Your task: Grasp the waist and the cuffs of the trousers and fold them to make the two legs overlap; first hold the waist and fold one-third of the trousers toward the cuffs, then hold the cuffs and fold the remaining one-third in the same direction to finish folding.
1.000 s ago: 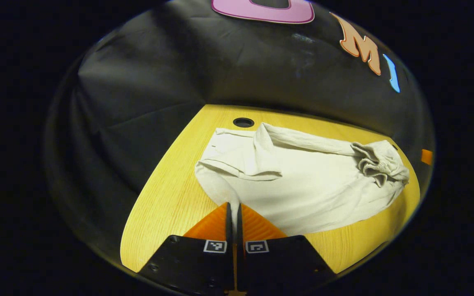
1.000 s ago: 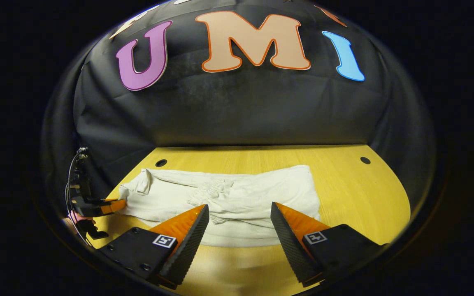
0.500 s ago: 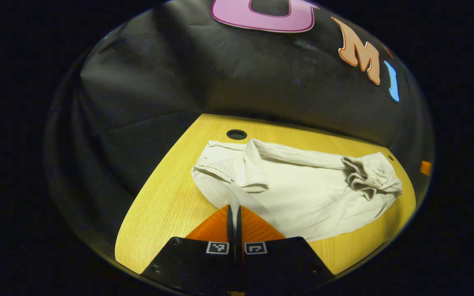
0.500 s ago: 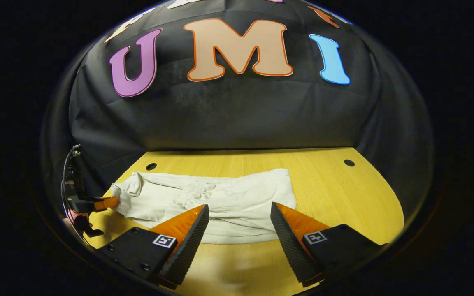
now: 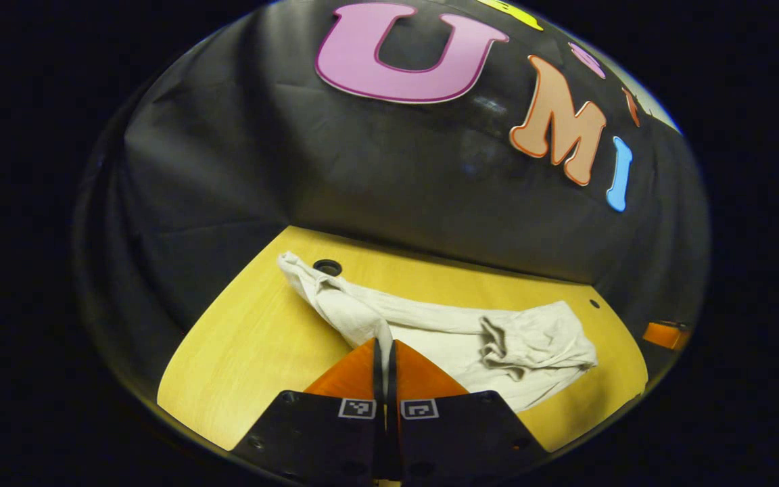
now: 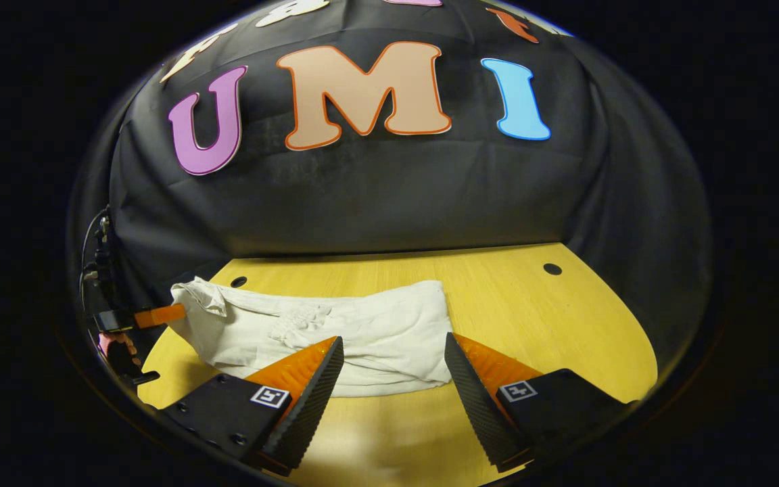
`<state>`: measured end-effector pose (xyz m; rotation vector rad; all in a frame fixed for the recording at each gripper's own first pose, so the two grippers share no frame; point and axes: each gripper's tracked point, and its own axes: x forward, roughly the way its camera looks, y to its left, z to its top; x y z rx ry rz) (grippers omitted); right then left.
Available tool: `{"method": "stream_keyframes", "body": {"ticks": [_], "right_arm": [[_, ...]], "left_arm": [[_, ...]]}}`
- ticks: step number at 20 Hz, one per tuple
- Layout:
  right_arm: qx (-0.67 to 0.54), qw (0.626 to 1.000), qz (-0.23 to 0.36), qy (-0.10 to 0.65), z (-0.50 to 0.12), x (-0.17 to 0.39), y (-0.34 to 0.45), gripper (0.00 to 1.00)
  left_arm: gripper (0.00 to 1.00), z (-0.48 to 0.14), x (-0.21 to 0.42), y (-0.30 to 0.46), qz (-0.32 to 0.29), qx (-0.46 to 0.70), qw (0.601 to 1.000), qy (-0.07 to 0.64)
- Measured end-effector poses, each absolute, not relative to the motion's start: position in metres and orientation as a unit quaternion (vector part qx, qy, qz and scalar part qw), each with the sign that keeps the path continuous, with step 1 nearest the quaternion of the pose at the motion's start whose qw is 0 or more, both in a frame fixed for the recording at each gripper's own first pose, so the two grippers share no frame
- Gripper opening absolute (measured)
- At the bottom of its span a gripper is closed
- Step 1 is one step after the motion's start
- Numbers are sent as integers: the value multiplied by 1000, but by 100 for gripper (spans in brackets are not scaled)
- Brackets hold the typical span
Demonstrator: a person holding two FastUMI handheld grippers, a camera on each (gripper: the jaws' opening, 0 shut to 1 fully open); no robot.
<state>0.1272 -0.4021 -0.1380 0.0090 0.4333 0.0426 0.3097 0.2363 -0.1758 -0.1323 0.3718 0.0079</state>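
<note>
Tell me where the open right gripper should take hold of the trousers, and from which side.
Probably the near corner of the trousers at the end that the left gripper doesn't hold. That edge lies flat on the table just ahead of the right gripper, so come in low from the near side and pinch the layers together.

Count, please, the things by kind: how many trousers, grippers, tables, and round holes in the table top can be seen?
Trousers: 1
Grippers: 2, left gripper and right gripper
Table: 1
Round holes in the table top: 2, one at the left and one at the right
Total: 6
</note>
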Motion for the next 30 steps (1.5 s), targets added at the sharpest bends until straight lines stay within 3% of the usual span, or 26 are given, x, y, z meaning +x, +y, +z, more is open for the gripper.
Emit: {"method": "stream_keyframes", "body": {"ticks": [2,3,5,8,9,18,27,29,30], "right_arm": [[5,977,22,214,-135,124,-415,97],[5,977,22,213,-136,121,-422,92],[3,976,24,215,-136,117,-436,97],[-5,975,31,220,-137,111,-454,92],[-3,975,36,220,-138,111,-459,97],[-6,975,51,217,-136,104,-518,97],[2,972,25,235,-157,96,-592,97],[3,971,19,239,-162,94,-601,97],[4,971,16,240,-163,93,-604,92]], "left_arm": [[0,-164,316,212,-7,-68,982,177],[0,-158,319,196,-14,-72,982,172],[0,-147,321,167,-27,-76,983,165],[0,-130,329,127,-41,-65,985,157],[0,-125,331,114,-47,-58,985,154],[0,-100,358,-33,-123,-7,983,134],[0,-216,369,-145,-209,131,942,226],[5,-244,364,-158,-214,145,936,239],[8,-253,361,-164,-217,143,933,249]]}}
